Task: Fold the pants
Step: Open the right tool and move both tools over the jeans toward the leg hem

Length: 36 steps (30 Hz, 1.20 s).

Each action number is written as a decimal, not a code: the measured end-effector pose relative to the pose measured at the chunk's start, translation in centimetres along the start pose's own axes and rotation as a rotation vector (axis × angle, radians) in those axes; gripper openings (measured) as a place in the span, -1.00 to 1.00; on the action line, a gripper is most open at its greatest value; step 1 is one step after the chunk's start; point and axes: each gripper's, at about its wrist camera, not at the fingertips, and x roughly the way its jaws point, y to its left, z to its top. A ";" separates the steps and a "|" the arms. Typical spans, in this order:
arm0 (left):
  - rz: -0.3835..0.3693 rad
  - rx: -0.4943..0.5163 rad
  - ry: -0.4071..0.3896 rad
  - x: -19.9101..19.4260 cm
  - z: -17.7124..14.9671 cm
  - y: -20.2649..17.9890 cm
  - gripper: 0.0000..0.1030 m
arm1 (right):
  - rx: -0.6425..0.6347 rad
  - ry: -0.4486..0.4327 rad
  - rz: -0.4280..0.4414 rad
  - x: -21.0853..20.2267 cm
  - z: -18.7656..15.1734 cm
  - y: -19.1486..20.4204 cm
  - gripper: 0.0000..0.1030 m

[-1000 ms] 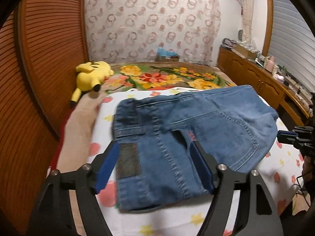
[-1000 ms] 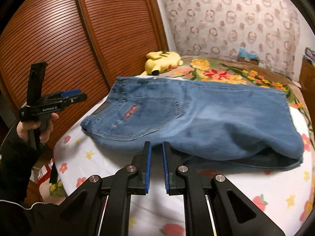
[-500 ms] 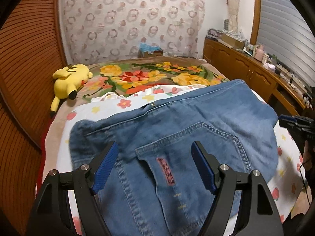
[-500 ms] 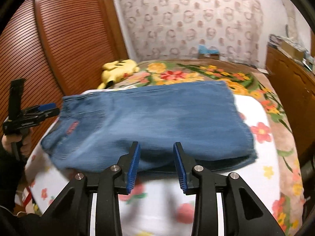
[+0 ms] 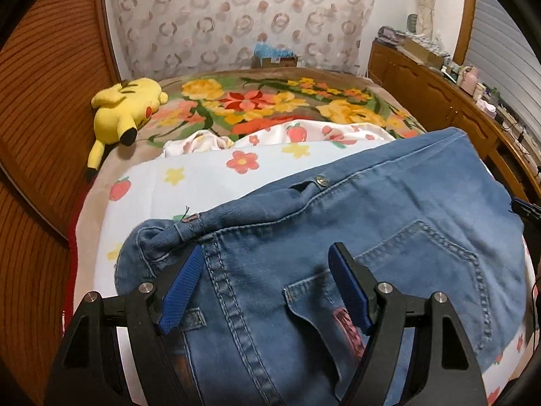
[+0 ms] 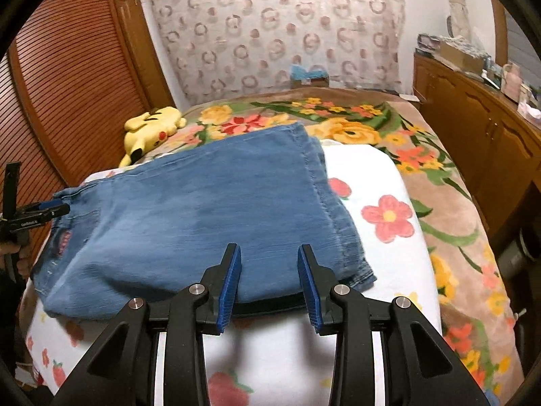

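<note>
On bed: one folded jeans (image 6: 209,203); two tools (image 5: 267,284) (image 6: 268,280) agape.

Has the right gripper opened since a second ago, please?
Yes. The right gripper was nearly shut; now it is open, at the near edge of the jeans.

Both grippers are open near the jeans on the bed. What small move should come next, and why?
Probably lower the left gripper and close it on the waistband corner of the jeans. Its jaws are open just above the denim there, and that corner looks bunched. The right gripper is open too, holding nothing.
</note>
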 end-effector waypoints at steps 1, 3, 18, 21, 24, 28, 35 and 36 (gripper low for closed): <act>-0.001 -0.006 0.008 0.5 0.0 0.2 0.50 | 0.002 0.003 -0.004 0.2 0.1 0.1 -0.29; 0.000 -0.008 0.017 1.1 -0.1 0.3 0.50 | 0.003 0.008 -0.011 0.2 0.2 0.5 -0.29; 0.003 -0.020 -0.022 -0.8 -0.1 -0.4 0.50 | 0.037 0.028 -0.065 0.4 0.5 -0.6 -0.09; -0.003 -0.014 -0.049 -1.9 -0.1 -0.8 0.50 | 0.050 0.027 -0.088 0.1 0.5 -1.2 -0.08; -0.019 -0.007 -0.074 -3.0 -0.1 -1.5 0.50 | 0.066 0.035 -0.098 0.0 0.3 -1.8 -0.08; -0.044 0.016 -0.084 -3.8 -0.2 -3.0 0.50 | 0.074 0.046 -0.097 0.2 0.1 -2.2 -0.08; -0.091 0.044 -0.073 -4.0 -1.0 -5.3 0.50 | 0.089 0.072 -0.106 1.0 0.3 -2.9 -0.08; -0.097 0.045 -0.073 -4.1 -1.1 -5.6 0.50 | 0.086 0.074 -0.107 1.0 0.2 -2.8 -0.08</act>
